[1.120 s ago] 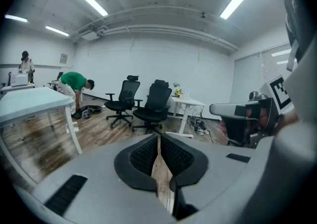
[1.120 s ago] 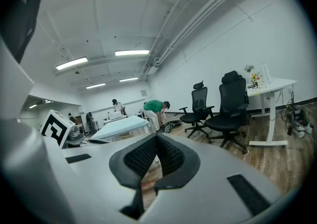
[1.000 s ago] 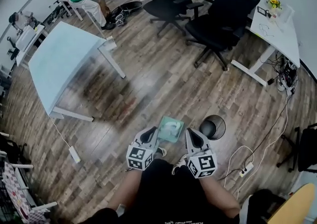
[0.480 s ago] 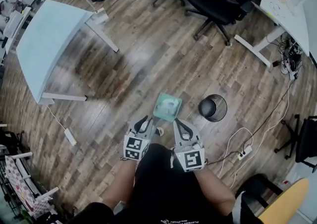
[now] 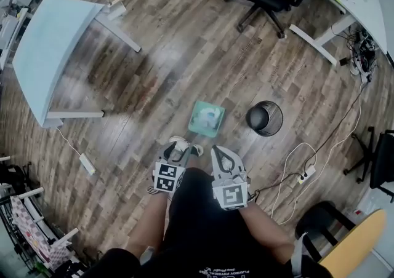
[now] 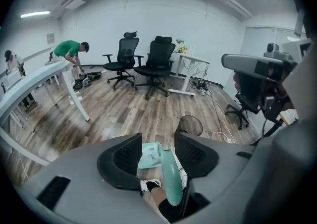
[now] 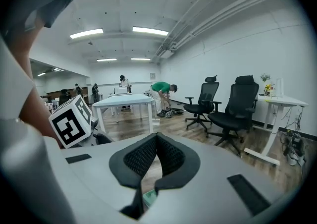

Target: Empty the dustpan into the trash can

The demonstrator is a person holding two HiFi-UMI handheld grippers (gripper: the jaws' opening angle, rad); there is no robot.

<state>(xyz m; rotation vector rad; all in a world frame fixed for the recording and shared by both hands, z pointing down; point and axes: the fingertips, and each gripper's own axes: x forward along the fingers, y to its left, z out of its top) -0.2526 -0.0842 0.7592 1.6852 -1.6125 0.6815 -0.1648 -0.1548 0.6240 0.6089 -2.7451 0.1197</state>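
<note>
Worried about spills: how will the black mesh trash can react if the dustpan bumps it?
Probably light: the trash can is open mesh, so a bump may slide it across the smooth wood floor. Its wide mouth suggests tipping is less likely.
</note>
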